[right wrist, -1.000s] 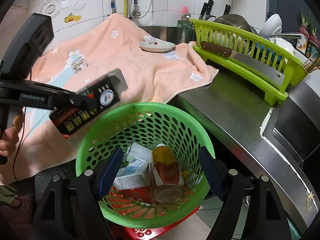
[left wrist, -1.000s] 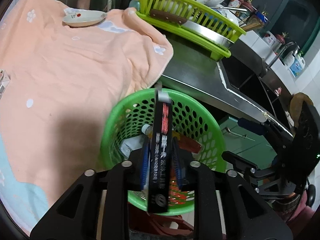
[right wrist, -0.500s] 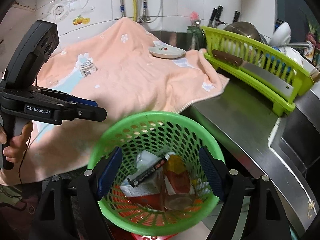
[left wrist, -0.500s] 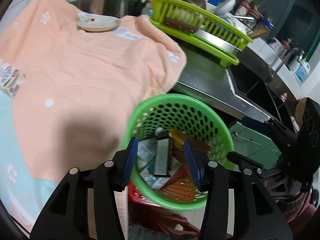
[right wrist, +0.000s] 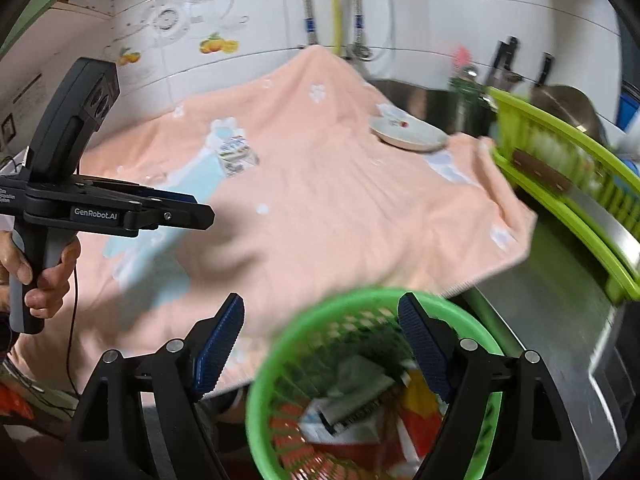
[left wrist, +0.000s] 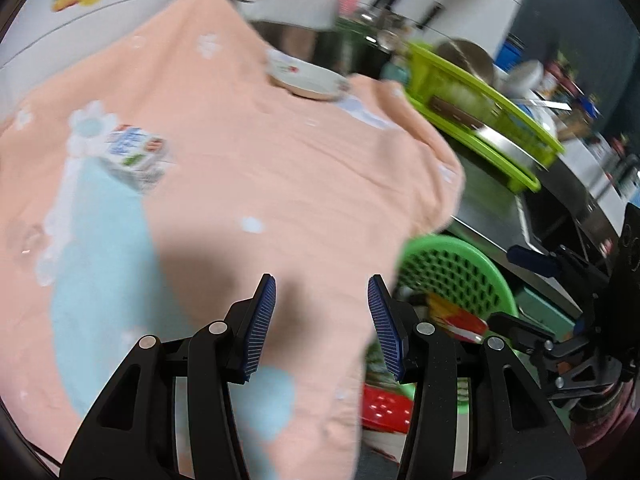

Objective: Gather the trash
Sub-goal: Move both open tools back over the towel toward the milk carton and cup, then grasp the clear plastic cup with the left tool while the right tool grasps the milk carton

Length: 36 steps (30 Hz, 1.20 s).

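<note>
- The left gripper (left wrist: 322, 326) has its jaws spread wide with nothing between them; its blue ribbed pads (left wrist: 261, 326) hang above the peach towel (left wrist: 280, 168) and touch nothing.
- In the right wrist view, the same left gripper (right wrist: 200, 216) shows from the side, held by a hand (right wrist: 44, 276) at the left edge, its tips over the towel.
- The right gripper (right wrist: 320, 344) is also spread wide and empty; its right pad (right wrist: 424, 350) lies over the near rim of the green basket (right wrist: 320, 312), though the blur hides whether it touches.
- The green basket sits just beside the hanging edge of the towel, below the steel counter (right wrist: 560, 292). Inside it lies a heap of trash (right wrist: 360, 404): crumpled wrappers, a dark flat pack, and red and yellow packets, all blurred.
- In the left wrist view, the basket (left wrist: 456, 268) is to the right of the left gripper, with a red packet (left wrist: 456, 320) showing inside.
- One small milk carton (left wrist: 134, 158) lies on the towel, well apart from both grippers, at the edge of the pale blue flower print (left wrist: 100, 216).
- Farther back, a white dish (left wrist: 308, 78) rests on the towel near its far right corner.
- A lime dish rack (right wrist: 568, 184) stands on the counter beyond, with a cleaver (right wrist: 576, 192) in it.
- Behind is a white tiled wall (right wrist: 240, 12) with pipes.
</note>
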### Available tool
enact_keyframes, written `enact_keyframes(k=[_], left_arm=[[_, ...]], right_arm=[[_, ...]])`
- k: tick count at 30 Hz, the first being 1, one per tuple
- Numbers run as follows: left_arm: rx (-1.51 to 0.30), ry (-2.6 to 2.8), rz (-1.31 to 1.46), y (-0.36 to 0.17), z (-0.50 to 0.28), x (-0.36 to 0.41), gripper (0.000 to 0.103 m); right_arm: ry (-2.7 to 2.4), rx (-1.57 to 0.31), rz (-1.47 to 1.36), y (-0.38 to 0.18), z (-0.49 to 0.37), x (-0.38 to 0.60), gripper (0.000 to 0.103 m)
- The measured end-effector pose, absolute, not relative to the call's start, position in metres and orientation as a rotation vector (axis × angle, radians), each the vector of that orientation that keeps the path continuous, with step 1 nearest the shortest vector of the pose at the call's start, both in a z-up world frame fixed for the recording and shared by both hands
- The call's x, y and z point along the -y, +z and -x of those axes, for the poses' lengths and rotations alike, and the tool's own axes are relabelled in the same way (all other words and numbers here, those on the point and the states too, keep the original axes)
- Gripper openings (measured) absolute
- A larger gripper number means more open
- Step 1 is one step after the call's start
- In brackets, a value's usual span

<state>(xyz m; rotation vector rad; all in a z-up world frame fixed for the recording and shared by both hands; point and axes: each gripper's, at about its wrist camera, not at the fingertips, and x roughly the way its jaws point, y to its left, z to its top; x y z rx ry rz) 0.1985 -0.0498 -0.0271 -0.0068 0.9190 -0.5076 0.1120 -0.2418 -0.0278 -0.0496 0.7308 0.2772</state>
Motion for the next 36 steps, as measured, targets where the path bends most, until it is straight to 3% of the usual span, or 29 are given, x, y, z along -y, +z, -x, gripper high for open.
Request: enact_keyframes(k=[18, 36], left_arm=[[-0.854, -0.147, 0.123, 0.01, -0.261, -0.122, 0.049], [-0.896, -0.038, 0.208, -0.016, -0.296, -0.199, 0.05]], right_arm=[[0.466, -0.691, 0.176, 0.003, -0.239, 0.129, 0.08], [0.576, -0.769, 0.308, -0.048, -0.367, 0.03, 0.084]])
